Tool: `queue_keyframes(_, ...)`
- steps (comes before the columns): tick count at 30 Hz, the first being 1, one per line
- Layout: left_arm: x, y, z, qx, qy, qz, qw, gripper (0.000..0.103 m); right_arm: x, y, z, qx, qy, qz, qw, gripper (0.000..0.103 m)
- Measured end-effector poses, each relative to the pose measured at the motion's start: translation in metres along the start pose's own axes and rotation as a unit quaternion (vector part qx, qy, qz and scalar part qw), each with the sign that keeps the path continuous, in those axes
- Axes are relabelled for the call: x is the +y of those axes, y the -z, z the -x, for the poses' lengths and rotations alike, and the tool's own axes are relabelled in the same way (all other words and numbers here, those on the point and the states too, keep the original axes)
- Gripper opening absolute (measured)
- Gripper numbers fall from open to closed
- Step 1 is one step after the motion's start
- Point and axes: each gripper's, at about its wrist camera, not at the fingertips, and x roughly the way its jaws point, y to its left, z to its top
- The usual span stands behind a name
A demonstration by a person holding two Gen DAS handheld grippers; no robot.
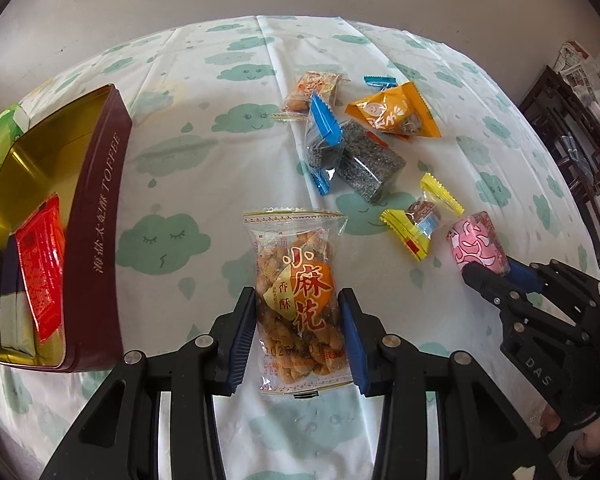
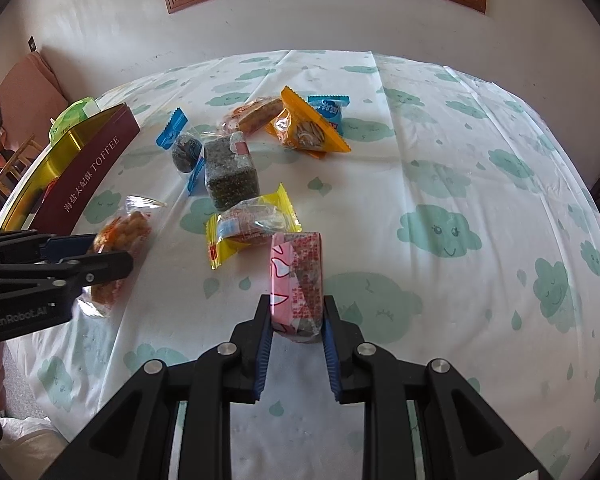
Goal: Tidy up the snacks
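Note:
My left gripper (image 1: 298, 300) is shut on a clear packet of fried dough twists (image 1: 296, 280), held just above the cloth; the packet also shows in the right wrist view (image 2: 120, 236). My right gripper (image 2: 296, 308) is shut on a pink wrapped snack (image 2: 298, 276), which also shows in the left wrist view (image 1: 478, 242). An open maroon toffee tin (image 1: 100, 216) with a gold inside stands at the left and holds a red packet (image 1: 40, 272) and other packs. Loose snacks lie mid-table: a yellow-wrapped cake (image 2: 252, 224), a dark seed bar (image 2: 230, 176), an orange triangular pack (image 2: 308, 128).
A blue-ended dark candy (image 2: 184, 148), a blue packet (image 2: 328, 110) and an orange-clear packet (image 2: 256, 114) lie behind. A green box (image 2: 74, 118) sits past the tin. Dark wooden furniture (image 1: 568, 132) stands at the table's right. The wall and a window are beyond.

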Motion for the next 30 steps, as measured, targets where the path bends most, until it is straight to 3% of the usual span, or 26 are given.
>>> queue_keyframes(13,0.031,-0.01,0.046,-0.053,-0.026,-0.003,0.9983,0.037,0.002,-0.001,-0.001,0.003,0.008,-0.002,1.0,0.024)
queue_keyframes(23,0.144,-0.016,0.066,-0.069,-0.115,0.086,0.9872,0.037,0.004,-0.002,-0.002,0.006,0.014,-0.006,1.0,0.024)
queue_keyframes(30,0.204,-0.004,0.058,-0.045,-0.162,0.127,0.9777,0.037,0.005,-0.002,-0.003,0.007,0.02,-0.012,1.0,0.024)
